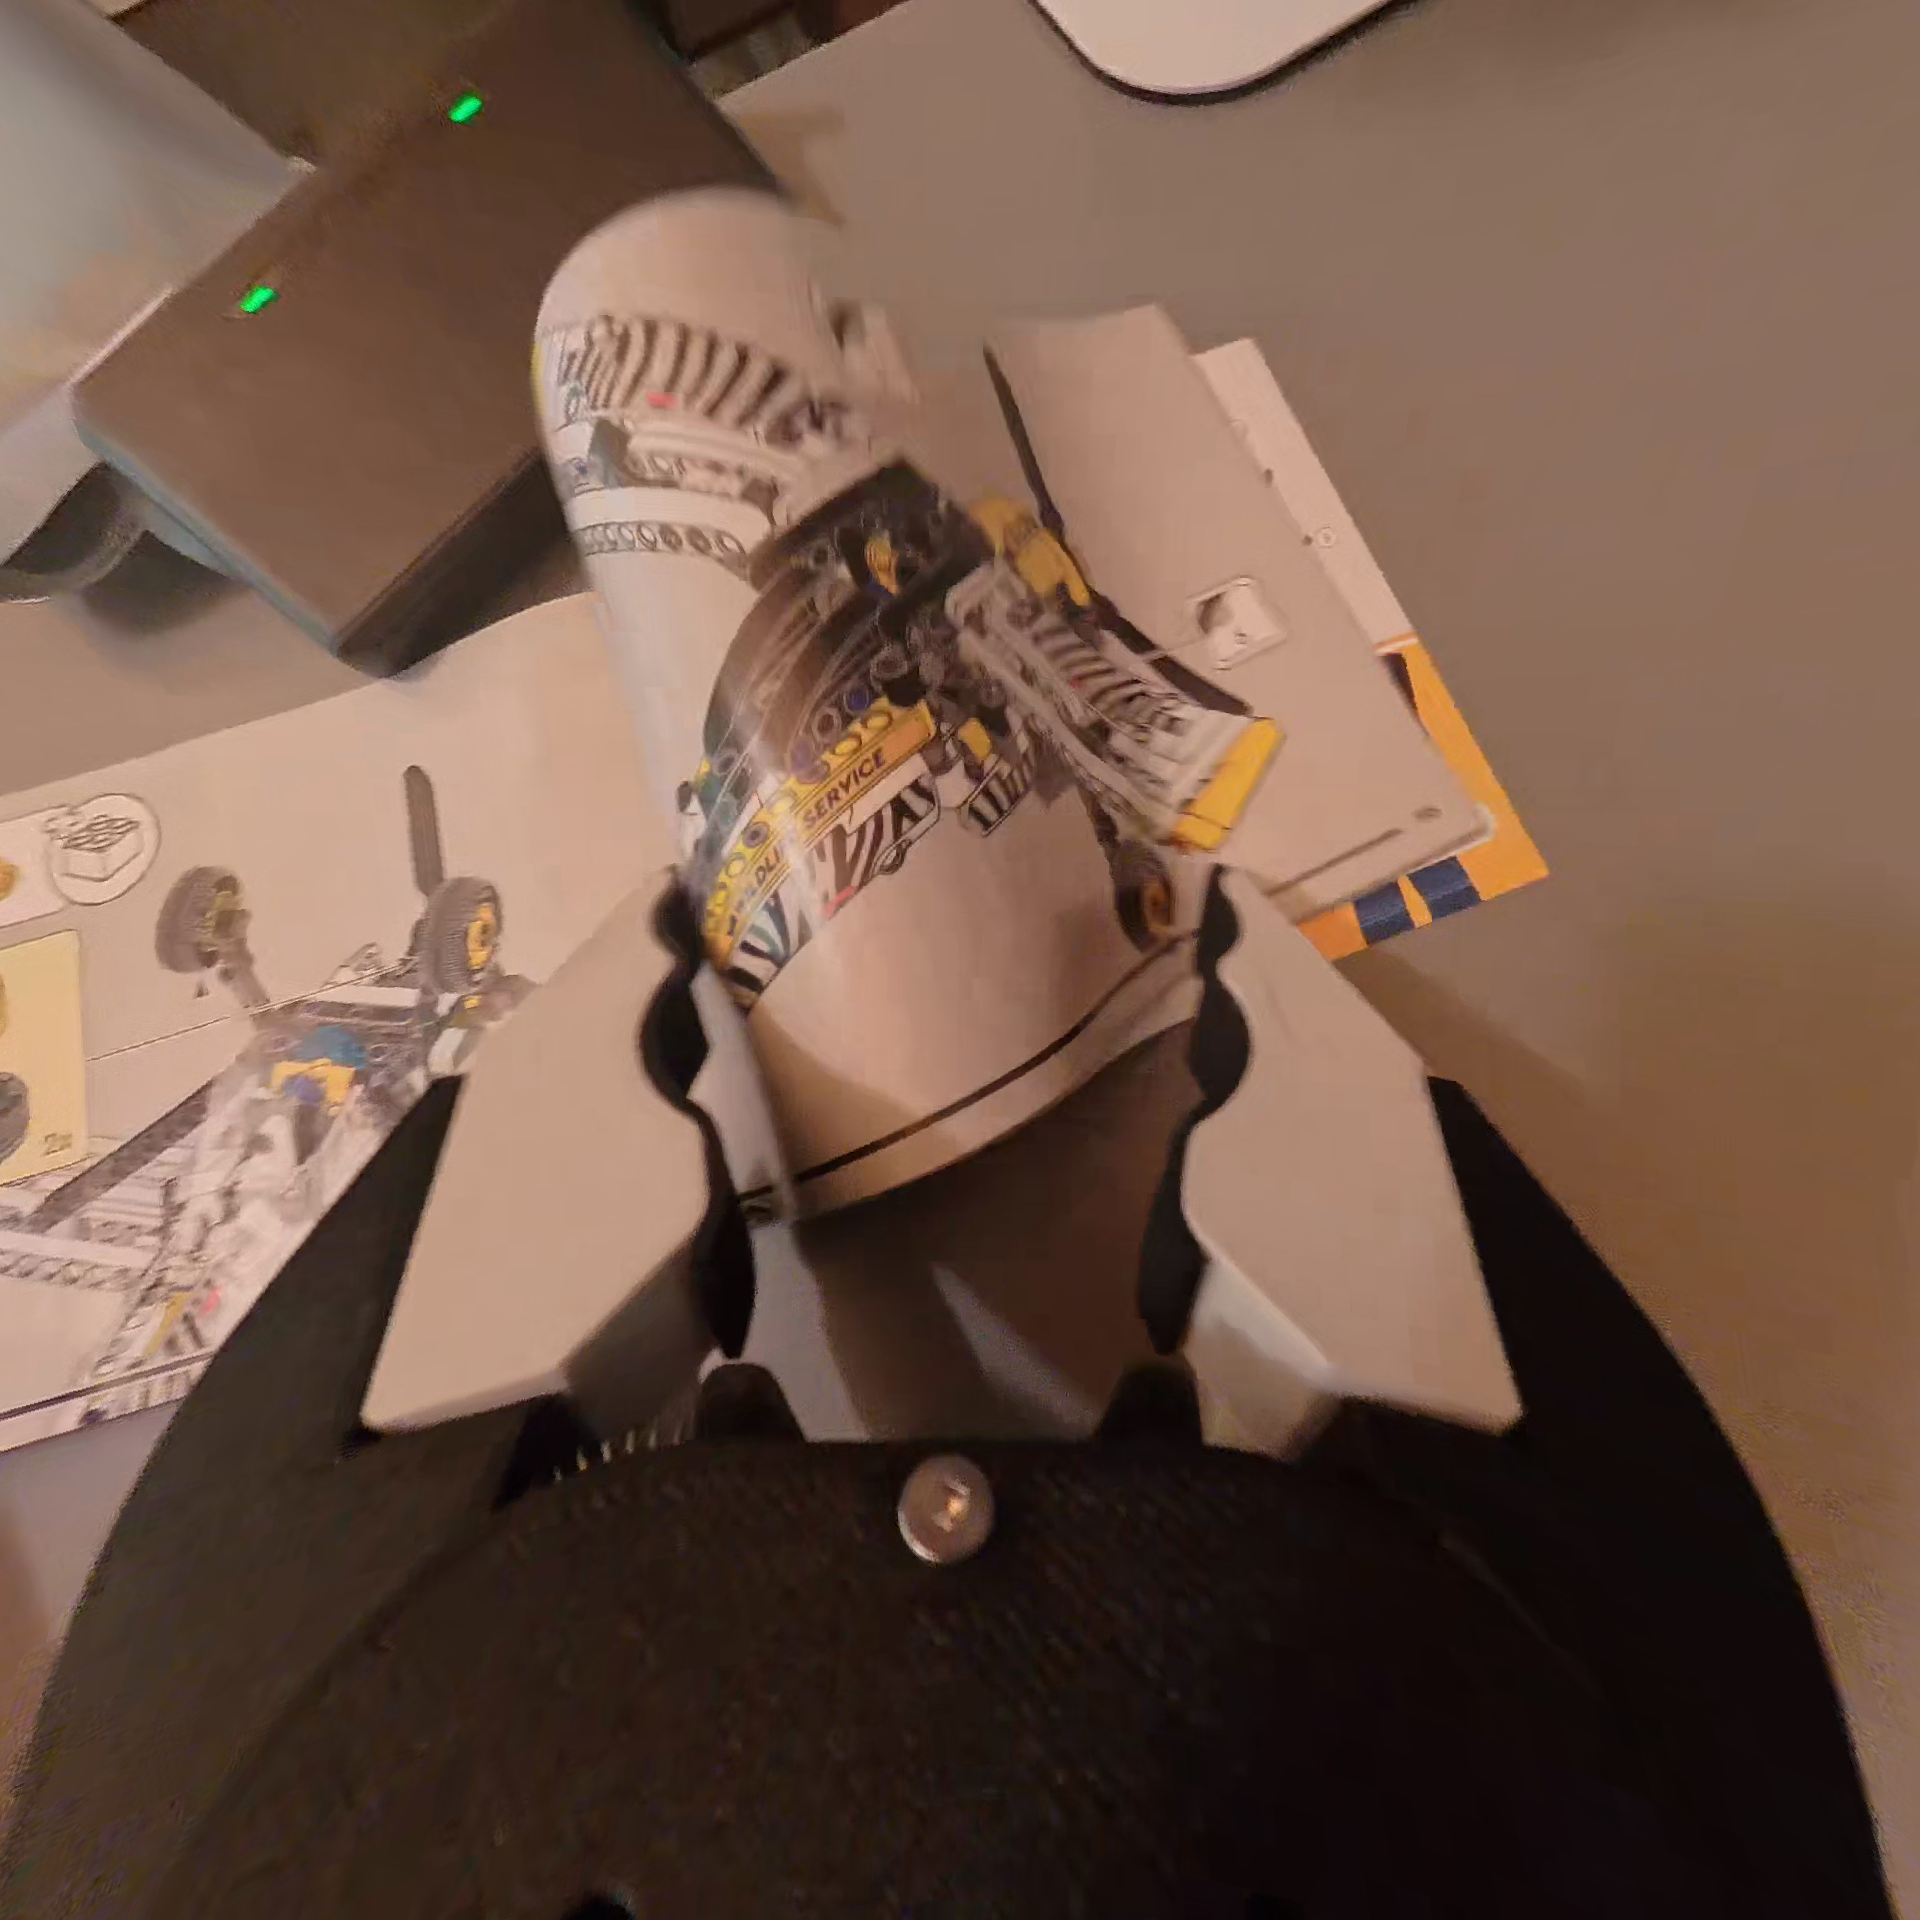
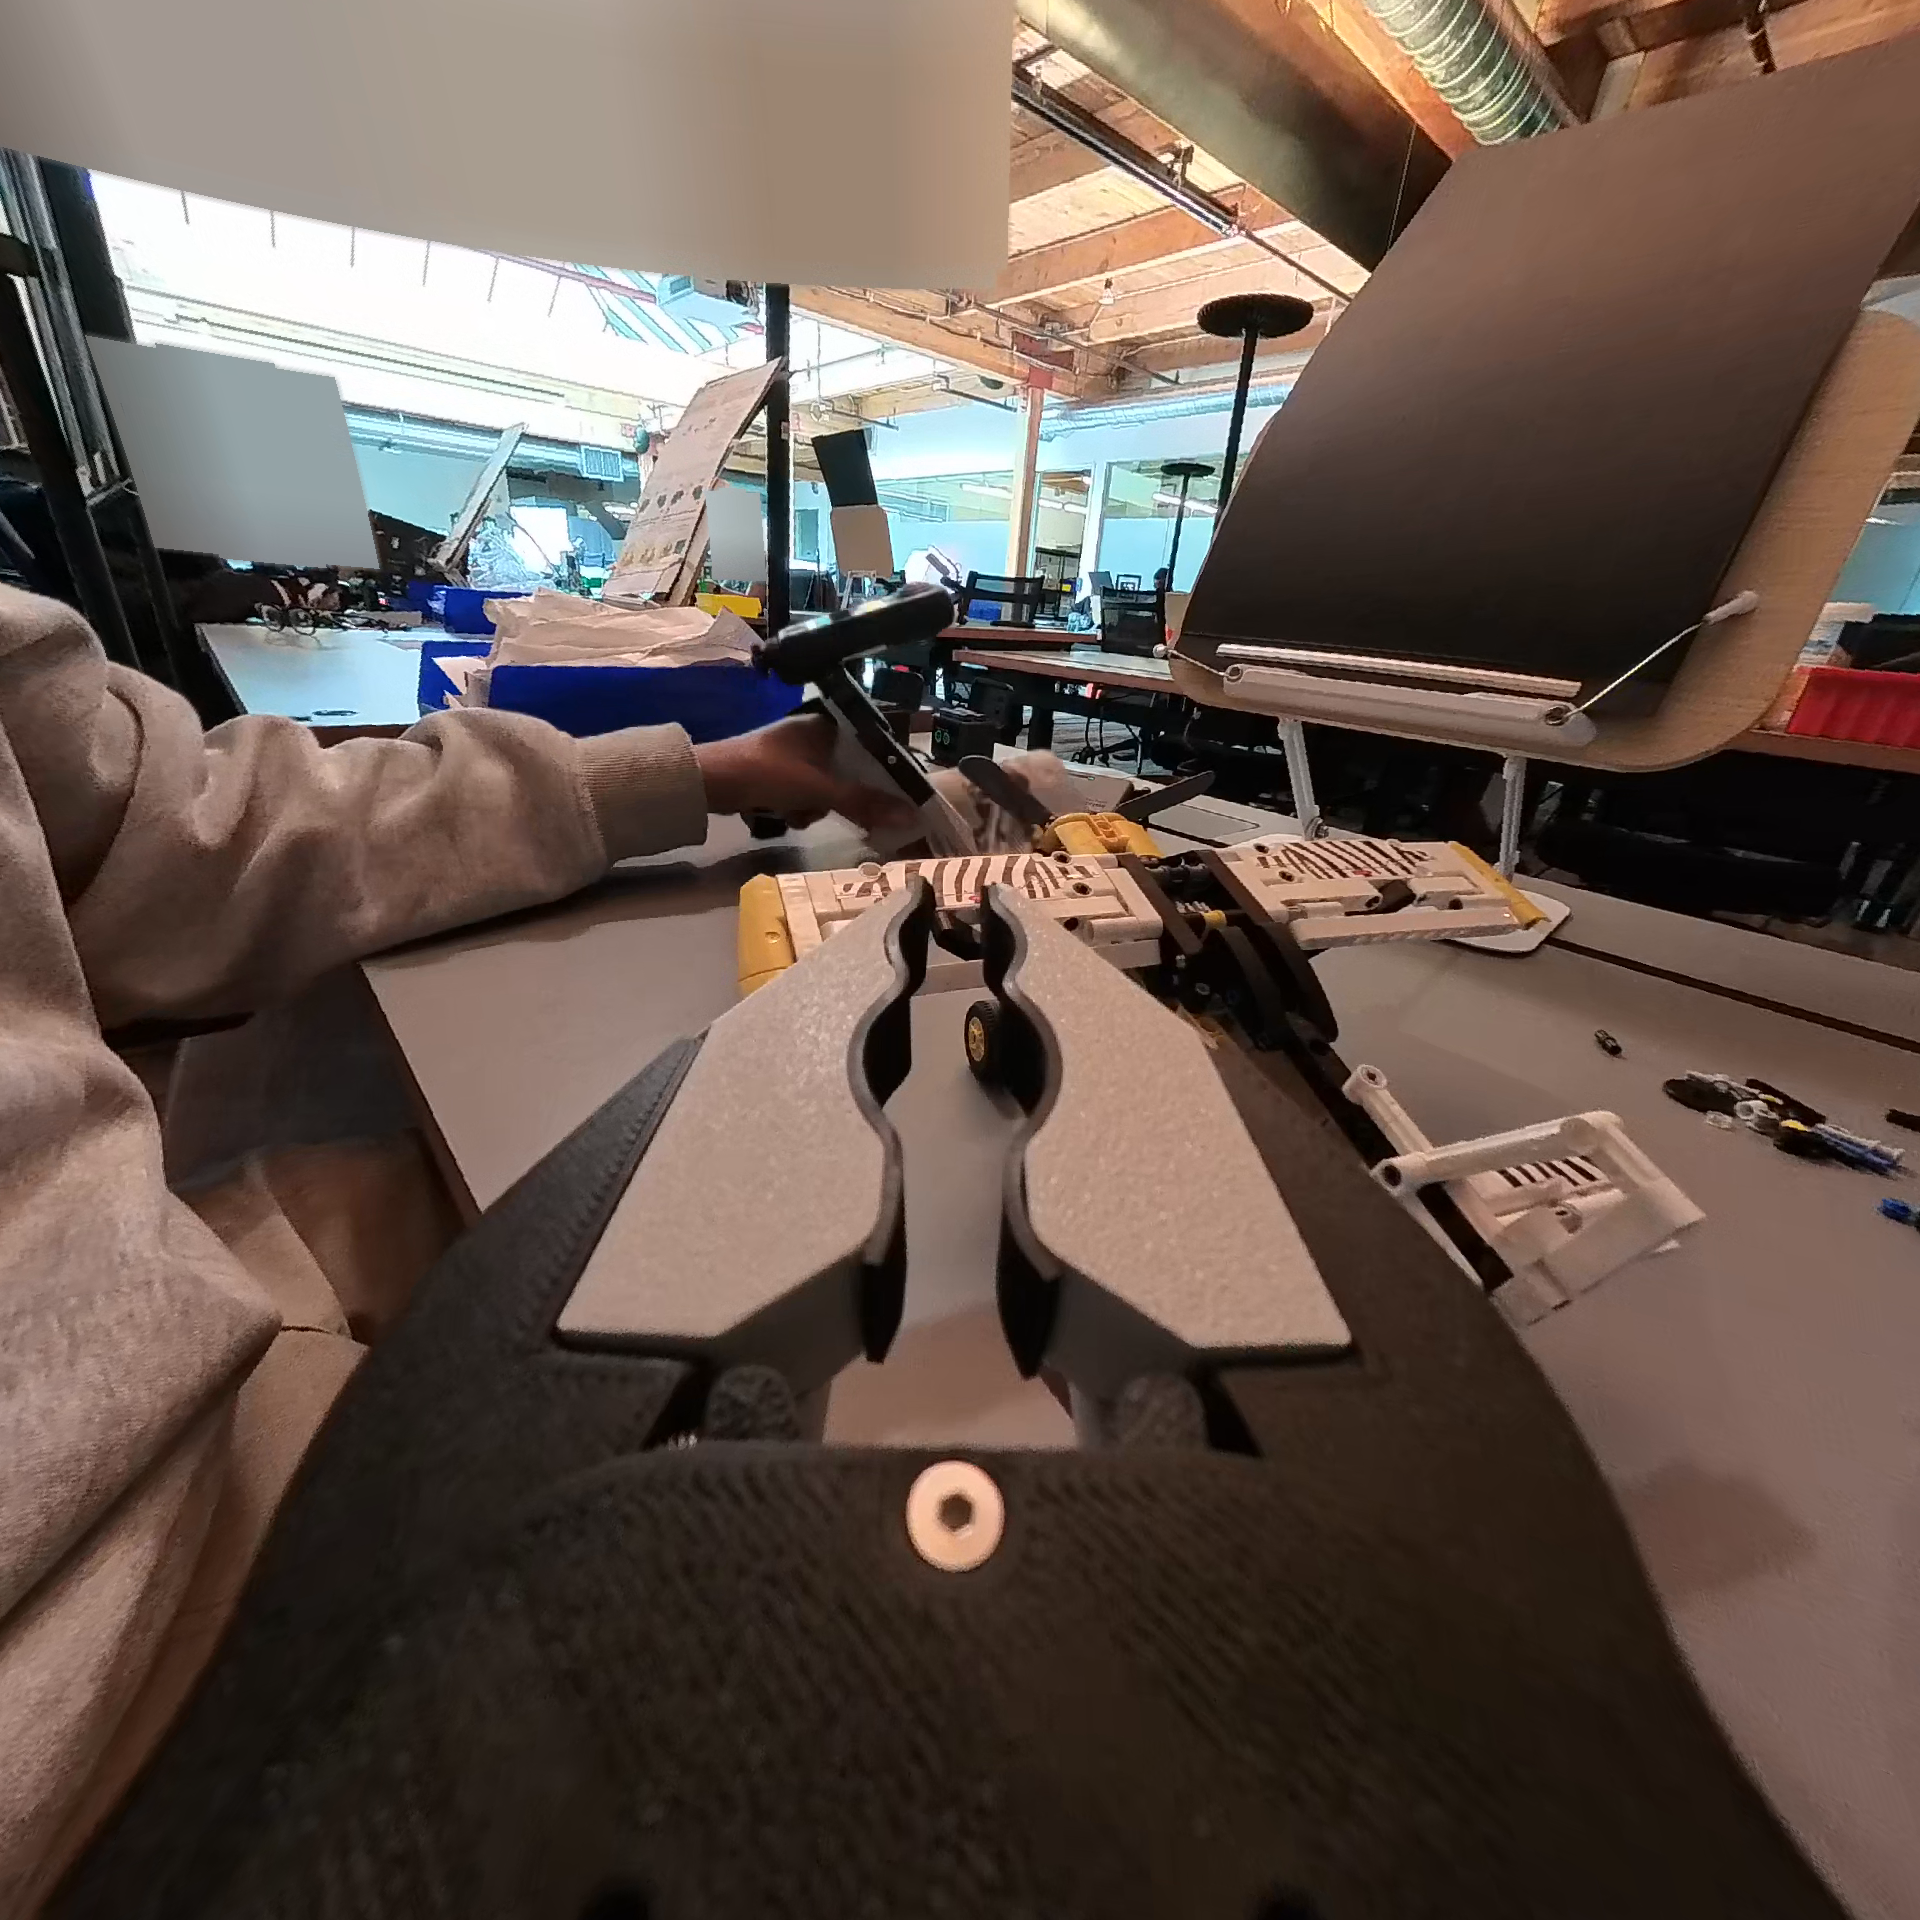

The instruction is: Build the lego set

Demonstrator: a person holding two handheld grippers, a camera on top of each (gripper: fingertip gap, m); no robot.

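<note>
In the left wrist view the instruction booklet lies open on the grey table. One of its pages curls up between the fingers of my left gripper, which is open wide; the page's left edge touches the left finger. In the right wrist view the zebra-striped white and yellow lego plane stands on the table. My right gripper reaches its wing, jaws nearly together around a small dark part there. A small yellow-hubbed wheel shows below, through the gap.
The plane's white tail section lies to the right, with loose small parts beyond it. A book stand rises behind the plane. A person's sleeve crosses the left. Dark boxes with green lights sit behind the booklet.
</note>
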